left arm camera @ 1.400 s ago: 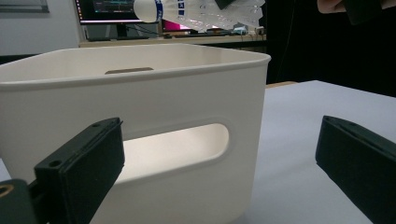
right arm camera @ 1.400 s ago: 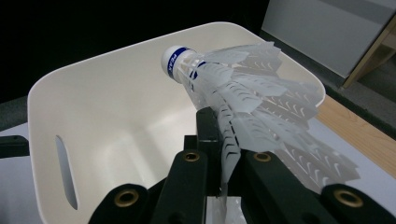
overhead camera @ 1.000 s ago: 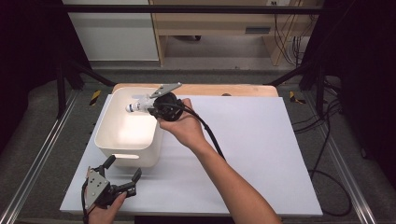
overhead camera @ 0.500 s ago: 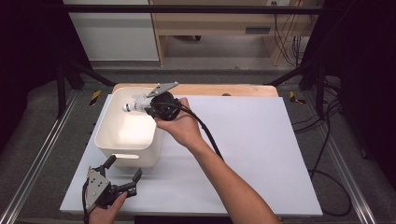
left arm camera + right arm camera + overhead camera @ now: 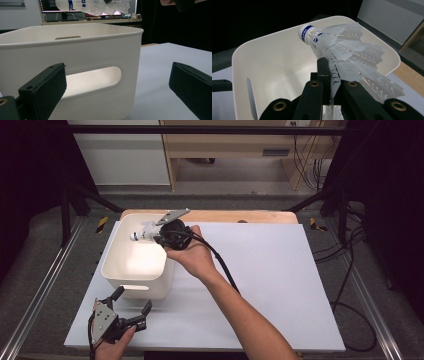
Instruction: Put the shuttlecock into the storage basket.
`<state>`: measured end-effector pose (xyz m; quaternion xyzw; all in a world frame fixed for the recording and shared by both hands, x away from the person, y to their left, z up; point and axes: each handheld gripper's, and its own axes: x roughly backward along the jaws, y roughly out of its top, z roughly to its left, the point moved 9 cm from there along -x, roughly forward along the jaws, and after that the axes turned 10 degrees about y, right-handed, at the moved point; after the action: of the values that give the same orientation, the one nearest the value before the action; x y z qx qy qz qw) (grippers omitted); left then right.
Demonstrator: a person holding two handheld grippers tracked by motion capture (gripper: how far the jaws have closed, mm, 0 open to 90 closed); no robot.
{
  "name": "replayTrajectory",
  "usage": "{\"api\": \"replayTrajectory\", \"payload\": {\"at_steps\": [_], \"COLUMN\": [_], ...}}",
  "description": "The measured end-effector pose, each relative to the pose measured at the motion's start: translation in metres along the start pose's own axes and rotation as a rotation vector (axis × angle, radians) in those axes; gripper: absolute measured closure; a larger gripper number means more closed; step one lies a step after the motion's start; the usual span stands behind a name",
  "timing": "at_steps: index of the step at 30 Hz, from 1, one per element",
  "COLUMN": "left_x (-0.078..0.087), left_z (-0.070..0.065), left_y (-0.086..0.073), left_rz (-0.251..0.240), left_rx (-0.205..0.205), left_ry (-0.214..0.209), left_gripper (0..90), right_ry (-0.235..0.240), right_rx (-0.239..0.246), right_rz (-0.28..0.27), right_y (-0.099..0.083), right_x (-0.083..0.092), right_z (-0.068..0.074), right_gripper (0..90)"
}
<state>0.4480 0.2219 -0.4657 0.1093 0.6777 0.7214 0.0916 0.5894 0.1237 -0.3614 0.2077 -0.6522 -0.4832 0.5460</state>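
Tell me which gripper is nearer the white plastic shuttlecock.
Right. The right gripper is clamped on the white plastic shuttlecock over the white plastic bin; the left gripper sits open on the table before the bin.

The plastic shuttlecock [image 5: 342,50] is white, its skirt a translucent lattice of feather-shaped ribs, with a blue band and blue lettering round its white cap; the rectangular plastic bin [image 5: 125,270] beneath it is a plain creamy white, inside and out, paler where the light falls on its floor; the right gripper [image 5: 159,234] is black with a grey plate on top and brass-coloured rings set in its jaws; the left gripper [image 5: 131,307] is black too, likewise grey-plated; the table sheet [image 5: 280,270] is flat pale grey-white; a strip of light wooden board [image 5: 240,216] shows along its far edge.
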Motion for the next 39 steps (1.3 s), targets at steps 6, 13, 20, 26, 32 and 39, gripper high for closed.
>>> {"api": "replayTrajectory", "payload": {"at_steps": [6, 13, 20, 26, 32, 39], "left_x": [0.000, 0.000, 0.000, 0.000, 0.000, 0.000], "left_z": [0.000, 0.000, 0.000, 0.000, 0.000, 0.000], "left_y": [0.000, 0.000, 0.000, 0.000, 0.000, 0.000], "left_rz": [0.000, -0.001, -0.001, -0.001, 0.000, -0.001], "left_rx": [0.000, 0.000, 0.000, 0.000, 0.001, 0.001], "left_ry": [-0.001, 0.001, 0.000, 0.000, 0.001, 0.001], "left_gripper": [1.4, 1.4, 1.4, 1.4, 1.4, 1.4], "right_ry": [0.001, 0.001, 0.003, 0.005, 0.015, 0.020], "right_rx": [0.005, 0.007, 0.014, 0.018, 0.023, 0.029], "right_rz": [0.000, 0.001, 0.001, 0.009, 0.009, 0.012], "right_y": [0.000, 0.001, 0.003, 0.004, 0.005, 0.005], "right_x": [-0.001, -0.002, -0.004, -0.008, -0.012, -0.017], "right_z": [0.000, 0.002, 0.003, 0.005, 0.008, 0.011], "right_gripper": [89.2, 89.2, 89.2, 89.1, 89.2, 89.2]}}
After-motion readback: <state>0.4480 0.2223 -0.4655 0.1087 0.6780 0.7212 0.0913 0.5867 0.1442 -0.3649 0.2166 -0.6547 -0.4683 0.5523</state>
